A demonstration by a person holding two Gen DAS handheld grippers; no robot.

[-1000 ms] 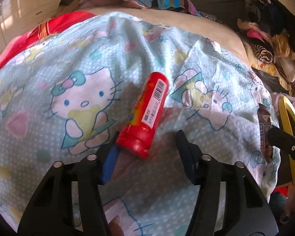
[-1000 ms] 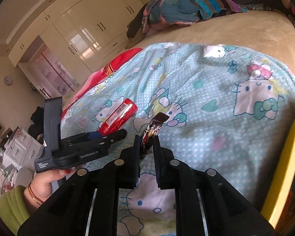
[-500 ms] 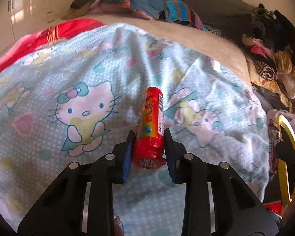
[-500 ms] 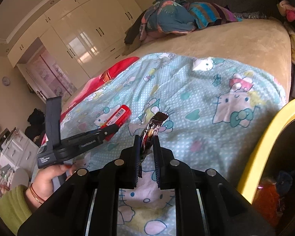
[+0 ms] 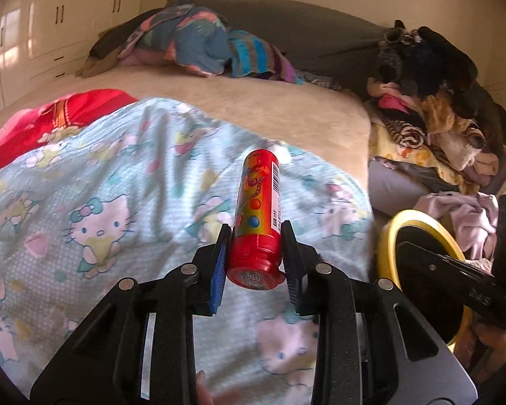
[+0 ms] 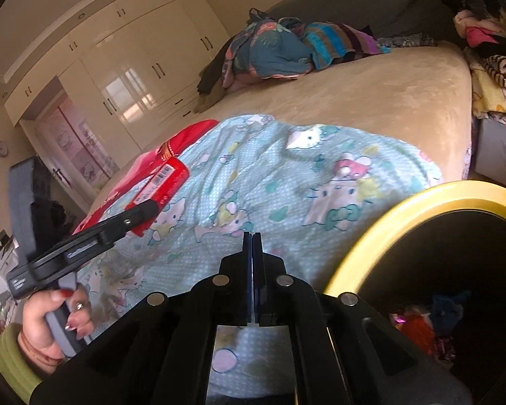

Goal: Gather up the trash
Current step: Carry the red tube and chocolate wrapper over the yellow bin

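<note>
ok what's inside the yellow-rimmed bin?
The yellow-rimmed bin is mostly dark. Near the bottom lie orange-red wrappers and something dark blue. The rest is in shadow or behind the right gripper.

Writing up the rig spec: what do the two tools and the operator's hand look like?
Both tools are black plastic linkages with silver pivot bolts; the left tool has blue finger pads. White lettering marks its side and grey handle. The hand has red nails, a ring, a bracelet and a green sleeve.

Glossy cream wardrobes (image 6: 141,77), beige bed (image 5: 253,101), clothes pile (image 5: 431,108), sunlit
</note>
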